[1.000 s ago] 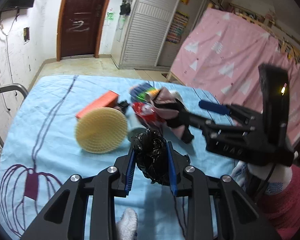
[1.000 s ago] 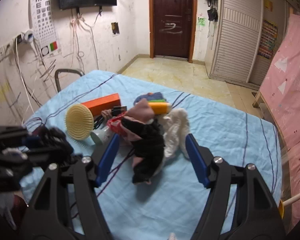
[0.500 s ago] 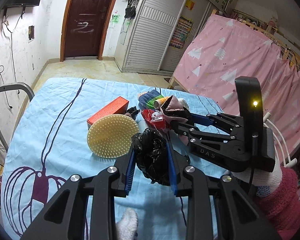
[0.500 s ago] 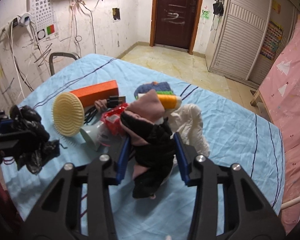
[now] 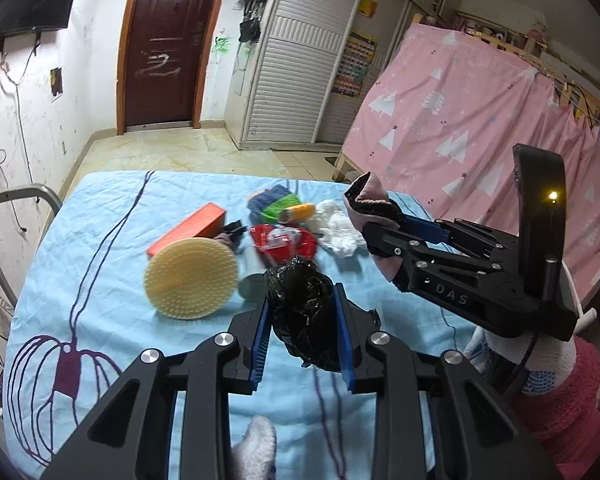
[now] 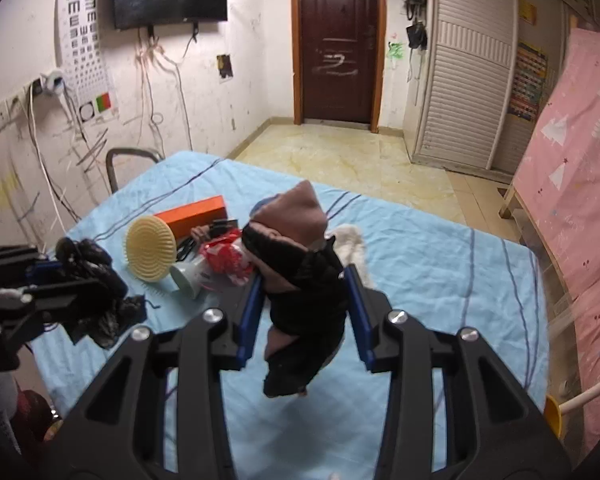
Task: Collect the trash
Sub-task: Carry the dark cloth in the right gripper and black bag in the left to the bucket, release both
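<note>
The left gripper [image 5: 302, 336] is clenched on a crumpled black plastic bag [image 5: 304, 316], its blue pads pressing both sides of the wad, which hangs clear above the table [image 5: 100, 256] with its light blue cloth. The right gripper [image 6: 306, 310] has just been closing and now grips a black and dusty-pink piece of cloth [image 6: 300, 276] — it might be a sock or a glove, the folds make it hard to say — with the pink end poking up past the fingers and the black end dangling below them, off the table. Seen from the left wrist, the right gripper reaches in from the right side, the cloth bunched at its tip. The rest of the clutter lies in a loose heap on the table beyond both grippers: a yellow round bristled brush [image 5: 190, 278] propped on its edge, an orange box [image 5: 188, 228] just behind it, a red wrapper [image 5: 284, 240], a white crumpled tissue [image 5: 340, 228] beside that, and a blue and green bundle [image 5: 274, 202] with a yellow roll [image 5: 300, 212] against it. A pale cup [image 6: 186, 276] lies on its side near the brush — its mouth faces the camera in the right wrist view.
</note>
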Available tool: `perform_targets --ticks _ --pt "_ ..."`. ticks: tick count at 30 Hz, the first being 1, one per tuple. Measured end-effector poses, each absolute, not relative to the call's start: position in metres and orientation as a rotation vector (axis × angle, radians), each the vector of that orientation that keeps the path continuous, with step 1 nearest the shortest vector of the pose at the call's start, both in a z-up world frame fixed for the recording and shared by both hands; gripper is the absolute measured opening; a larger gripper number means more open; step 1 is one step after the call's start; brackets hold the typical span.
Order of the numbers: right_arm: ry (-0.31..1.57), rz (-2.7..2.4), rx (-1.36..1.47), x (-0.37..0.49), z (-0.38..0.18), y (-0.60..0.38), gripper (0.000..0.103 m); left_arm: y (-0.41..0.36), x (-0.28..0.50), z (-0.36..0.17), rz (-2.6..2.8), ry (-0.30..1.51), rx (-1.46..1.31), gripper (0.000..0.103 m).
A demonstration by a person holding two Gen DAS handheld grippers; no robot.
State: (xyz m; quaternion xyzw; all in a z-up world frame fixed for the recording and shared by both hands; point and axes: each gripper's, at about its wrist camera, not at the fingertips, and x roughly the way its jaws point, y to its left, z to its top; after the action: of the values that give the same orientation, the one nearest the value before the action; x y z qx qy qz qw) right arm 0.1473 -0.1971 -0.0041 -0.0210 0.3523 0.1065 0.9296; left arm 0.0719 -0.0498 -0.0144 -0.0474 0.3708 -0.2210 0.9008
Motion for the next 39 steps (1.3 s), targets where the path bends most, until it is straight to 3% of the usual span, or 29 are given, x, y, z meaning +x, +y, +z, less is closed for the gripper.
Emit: perform_targets --ticks 18,39 --pt "0.591 -0.009 0.093 0.069 0.021 -0.318 0.038 -0.142 0.051 0.019 -0.647 0.736 -0.045 0.02" --pt "0.545 -0.224 0.237 -0.006 0.007 -0.434 0.04 -0.294 0.033 0.03 -0.891 0.73 0.103 0.02"
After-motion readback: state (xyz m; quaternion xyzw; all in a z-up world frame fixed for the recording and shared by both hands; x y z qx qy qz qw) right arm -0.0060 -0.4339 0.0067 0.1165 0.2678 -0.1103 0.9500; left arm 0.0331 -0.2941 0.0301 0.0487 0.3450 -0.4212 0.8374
